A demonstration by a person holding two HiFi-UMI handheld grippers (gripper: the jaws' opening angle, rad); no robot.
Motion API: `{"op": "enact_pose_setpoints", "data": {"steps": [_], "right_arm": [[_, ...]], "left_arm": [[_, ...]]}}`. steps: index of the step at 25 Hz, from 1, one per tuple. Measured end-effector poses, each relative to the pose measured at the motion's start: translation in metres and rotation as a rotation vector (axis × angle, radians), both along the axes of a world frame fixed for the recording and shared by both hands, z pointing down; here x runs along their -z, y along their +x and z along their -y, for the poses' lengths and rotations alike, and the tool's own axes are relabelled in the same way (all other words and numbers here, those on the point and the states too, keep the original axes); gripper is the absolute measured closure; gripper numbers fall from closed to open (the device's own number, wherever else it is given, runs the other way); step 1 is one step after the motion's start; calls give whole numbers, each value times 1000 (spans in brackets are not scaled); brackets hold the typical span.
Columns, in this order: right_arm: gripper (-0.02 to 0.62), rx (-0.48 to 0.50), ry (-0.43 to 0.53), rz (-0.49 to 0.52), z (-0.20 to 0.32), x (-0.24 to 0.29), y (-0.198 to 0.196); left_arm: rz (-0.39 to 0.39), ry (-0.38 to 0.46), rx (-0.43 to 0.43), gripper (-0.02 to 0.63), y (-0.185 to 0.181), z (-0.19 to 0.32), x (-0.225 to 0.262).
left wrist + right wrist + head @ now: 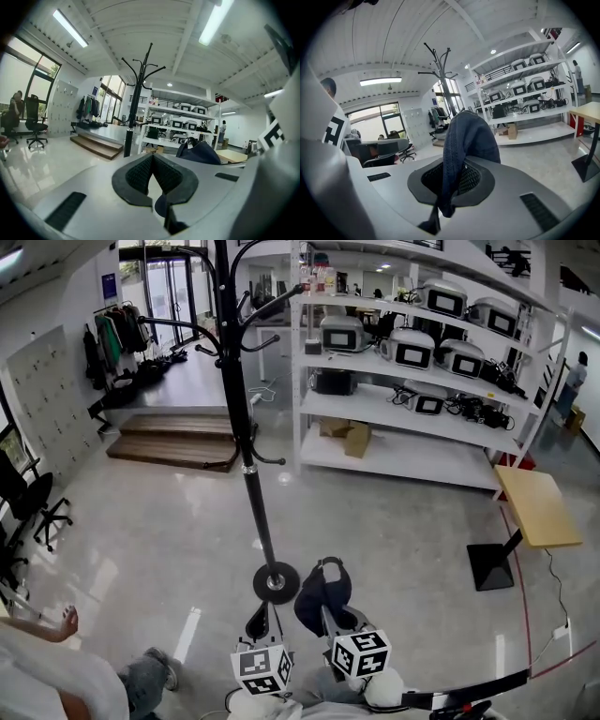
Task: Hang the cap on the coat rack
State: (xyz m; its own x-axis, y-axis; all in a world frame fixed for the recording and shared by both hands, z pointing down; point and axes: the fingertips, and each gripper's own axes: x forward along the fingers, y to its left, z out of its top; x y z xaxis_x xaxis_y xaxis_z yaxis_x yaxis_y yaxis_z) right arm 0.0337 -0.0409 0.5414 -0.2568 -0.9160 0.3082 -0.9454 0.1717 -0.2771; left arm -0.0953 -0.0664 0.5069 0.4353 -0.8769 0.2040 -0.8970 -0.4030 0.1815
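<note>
Closest in, the two marker cubes are seen side by side at the bottom of the head view. The right gripper is clamped on the cap. Dark blue fabric is pinched between its pads, and the rest of the cap is bunched up past the jaw tips. The left gripper is closed with nothing held, pads meeting at the tips.

In the head view, the cap is held low over the pale glossy floor, just beside the round base of the coat rack and a bit to its right. No hook is touched by it yet. The black rack pole is seen running up through the middle of the frame, with curved hooks spread out up top.

Further off to the right, a small wooden table is parked on a black foot. Behind the rack, a white shelving unit is loaded with boxy grey devices, and low wooden steps are laid to its left. Way back, clothes are hung by the doors.
</note>
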Motion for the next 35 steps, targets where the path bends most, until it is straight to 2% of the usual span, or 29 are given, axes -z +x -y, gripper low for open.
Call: {"op": "enact_pose_setpoints", "data": {"steps": [13,35], "right_arm": [[575,32,25,-6,60,3,6],[575,139,36,-11,183,24,38]], "left_arm": [[5,4,42,617,1,55,-5],[7,16,109,617,42,171,15]]}}
